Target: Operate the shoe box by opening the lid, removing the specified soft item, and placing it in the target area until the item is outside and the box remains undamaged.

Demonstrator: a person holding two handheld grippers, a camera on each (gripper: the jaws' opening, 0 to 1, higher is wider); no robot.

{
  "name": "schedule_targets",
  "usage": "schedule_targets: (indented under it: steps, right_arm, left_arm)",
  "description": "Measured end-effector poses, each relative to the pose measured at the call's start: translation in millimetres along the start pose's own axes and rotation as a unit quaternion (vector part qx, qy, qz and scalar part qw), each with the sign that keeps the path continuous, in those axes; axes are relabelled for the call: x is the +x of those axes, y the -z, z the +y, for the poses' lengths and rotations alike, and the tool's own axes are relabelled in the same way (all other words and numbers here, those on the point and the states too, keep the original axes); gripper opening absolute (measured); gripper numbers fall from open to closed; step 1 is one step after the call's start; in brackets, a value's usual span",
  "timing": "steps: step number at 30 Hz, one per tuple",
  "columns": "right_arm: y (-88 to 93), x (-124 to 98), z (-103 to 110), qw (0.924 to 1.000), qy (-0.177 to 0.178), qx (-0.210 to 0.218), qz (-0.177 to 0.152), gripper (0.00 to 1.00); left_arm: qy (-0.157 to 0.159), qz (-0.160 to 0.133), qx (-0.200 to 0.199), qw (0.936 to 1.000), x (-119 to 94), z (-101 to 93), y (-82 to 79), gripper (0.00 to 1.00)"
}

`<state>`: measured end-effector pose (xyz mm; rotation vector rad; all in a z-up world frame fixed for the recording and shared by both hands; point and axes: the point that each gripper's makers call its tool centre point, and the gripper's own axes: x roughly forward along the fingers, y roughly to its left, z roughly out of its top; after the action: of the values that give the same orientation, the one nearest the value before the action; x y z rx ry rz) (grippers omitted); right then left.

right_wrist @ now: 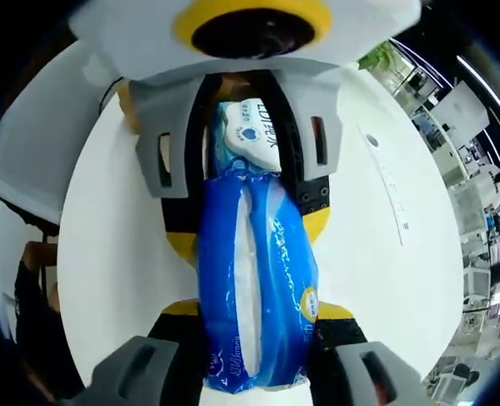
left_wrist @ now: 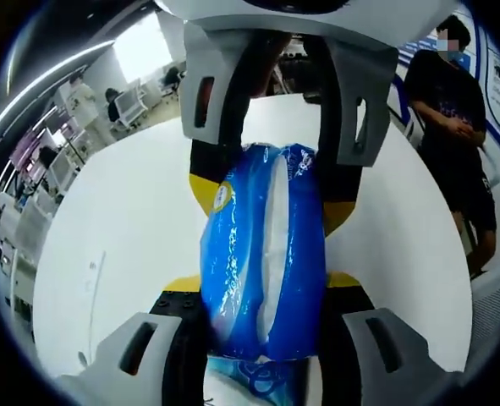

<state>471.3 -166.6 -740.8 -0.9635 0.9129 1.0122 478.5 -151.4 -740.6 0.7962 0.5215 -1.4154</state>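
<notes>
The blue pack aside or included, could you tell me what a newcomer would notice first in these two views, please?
The eye lands on the glossy blue tissue pack, clamped end to end between both grippers above a white table. In the left gripper view the right gripper comes down from the top; in the right gripper view the left gripper does likewise. A person in dark clothes stands behind the table.

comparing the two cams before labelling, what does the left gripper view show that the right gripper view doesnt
Left gripper view: a person in dark clothes standing beyond the white table, and desks in the room behind. Right gripper view: the printed white end of the blue tissue pack. Both: that pack clamped end to end between the left gripper and the right gripper.
</notes>
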Motion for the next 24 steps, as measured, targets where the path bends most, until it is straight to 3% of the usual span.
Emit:
schedule_targets:
  steps: [24]
  right_arm:
    - [3.8,23.3,-4.0,0.9998,-0.013,-0.014,0.004,0.48]
  left_arm:
    - [-0.002,0.014,-0.03,0.9994,19.5,8.8,18.0,0.51]
